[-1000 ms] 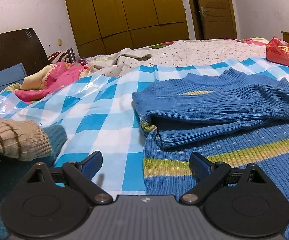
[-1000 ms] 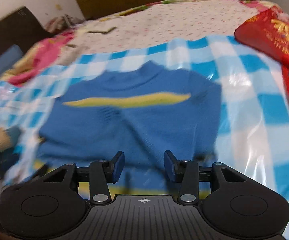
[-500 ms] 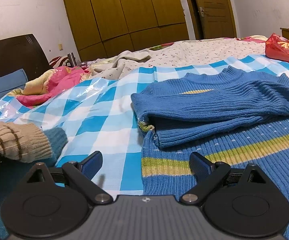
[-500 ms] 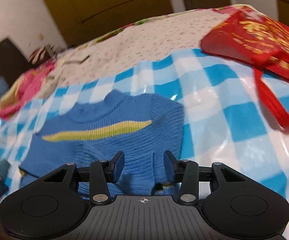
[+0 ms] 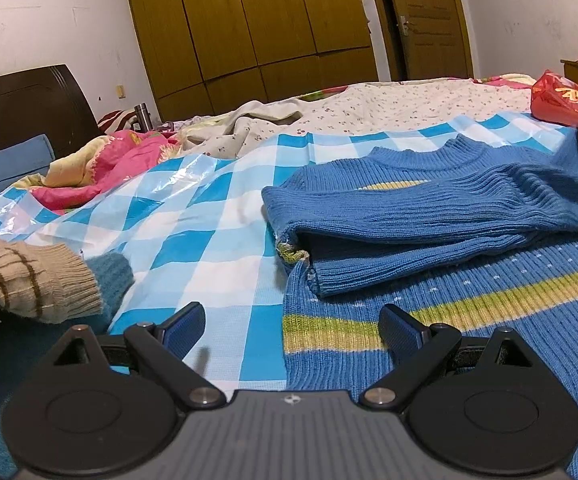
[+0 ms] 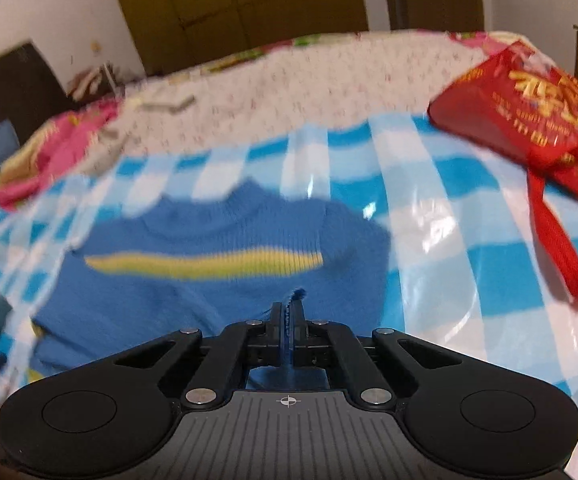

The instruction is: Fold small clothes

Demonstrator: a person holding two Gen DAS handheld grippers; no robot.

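Only lettering is on the red bag (image 6: 529,120), upper right of the right wrist view: large yellow characters plus rows of smaller yellow print, all too blurred to read. No other text anywhere.

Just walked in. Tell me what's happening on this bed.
A person with a gripper in each hand is folding a blue sweater on a blue-checked plastic sheet spread over the bed. The right gripper is shut on a pinch of the sweater's blue knit. The left gripper hangs open over the sweater's hem edge, holding nothing. One sleeve already lies folded across the body. A red bag sits off to the right.
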